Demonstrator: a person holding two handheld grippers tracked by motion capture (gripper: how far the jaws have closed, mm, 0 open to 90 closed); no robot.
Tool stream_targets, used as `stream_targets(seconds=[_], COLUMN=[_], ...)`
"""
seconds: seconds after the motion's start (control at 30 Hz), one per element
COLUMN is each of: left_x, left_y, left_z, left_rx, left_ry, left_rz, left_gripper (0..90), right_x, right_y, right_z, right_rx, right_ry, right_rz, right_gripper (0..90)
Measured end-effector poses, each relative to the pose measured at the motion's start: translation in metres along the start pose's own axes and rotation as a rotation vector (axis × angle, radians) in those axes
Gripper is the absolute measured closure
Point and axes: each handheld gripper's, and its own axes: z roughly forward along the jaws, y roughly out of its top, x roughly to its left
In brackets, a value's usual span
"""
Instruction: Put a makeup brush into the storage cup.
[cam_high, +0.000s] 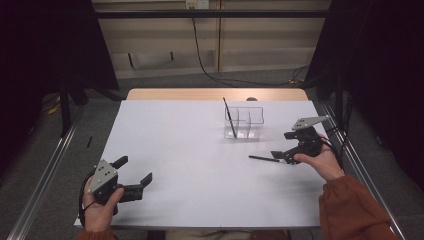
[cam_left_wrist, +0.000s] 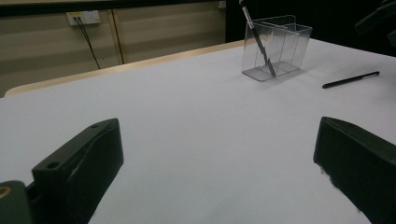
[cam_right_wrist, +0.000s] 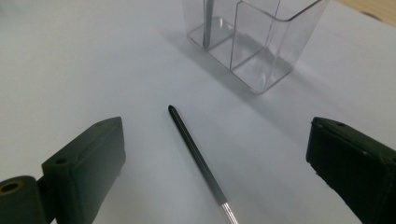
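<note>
Pen work is set out on a white table (cam_high: 200, 165), whose far edge shows a strip of bare wood. Toward the far right of the table a clear plastic holder (cam_high: 245, 122) with several compartments is placed; in the right gripper view the holder (cam_right_wrist: 254, 42) is seen just beyond the loose pen. One dark pen (cam_high: 229, 117) is stood in the holder's left compartment, tilted, its top leaning out to the left above the rim; the same standing pen (cam_left_wrist: 258, 39) is seen in the left gripper view. At the near left, the left gripper (cam_high: 134, 174) is held low over the table, well apart from everything else, its jaws spread wide with only bare table between them. At the right, the right gripper (cam_high: 281, 146) is held just beside the second pen, its jaws likewise set wide apart and clamped on nothing. That loose black pen (cam_high: 263, 159) is laid flat on the table, near the holder but apart from it, and in the right gripper view the pen (cam_right_wrist: 198, 158) is seen lying between the two jaws, untouched by either.
</note>
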Motion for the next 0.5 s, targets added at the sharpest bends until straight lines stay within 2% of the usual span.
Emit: stream_targets(seconds=[0.07, 0.17, 0.27, 0.4, 0.5], left_x=[0.000, 0.000, 0.000, 0.000, 0.000], left_y=[0.000, 0.000, 0.000, 0.000, 0.000], left_z=[0.000, 0.000, 0.000, 0.000, 0.000], left_rx=[0.002, 0.003, 0.004, 0.008, 0.009], left_ry=[-0.003, -0.003, -0.003, -0.007, -0.006], left_rz=[0.007, 0.010, 0.011, 0.014, 0.010], left_gripper=[1.5, 1.5, 1.5, 1.6, 1.6], right_x=[-0.002, -0.003, -0.007, -0.010, -0.010], right_y=[0.001, 0.003, 0.004, 0.005, 0.007], right_z=[0.003, 0.007, 0.009, 0.015, 0.017], right_rx=[0.043, 0.093, 0.114, 0.185, 0.234], right_ry=[0.010, -0.004, -0.006, 0.015, 0.024], right_rz=[-0.009, -0.023, -0.023, -0.034, -0.054], right_gripper=[3.8, 8.2, 9.9, 14.8, 14.9])
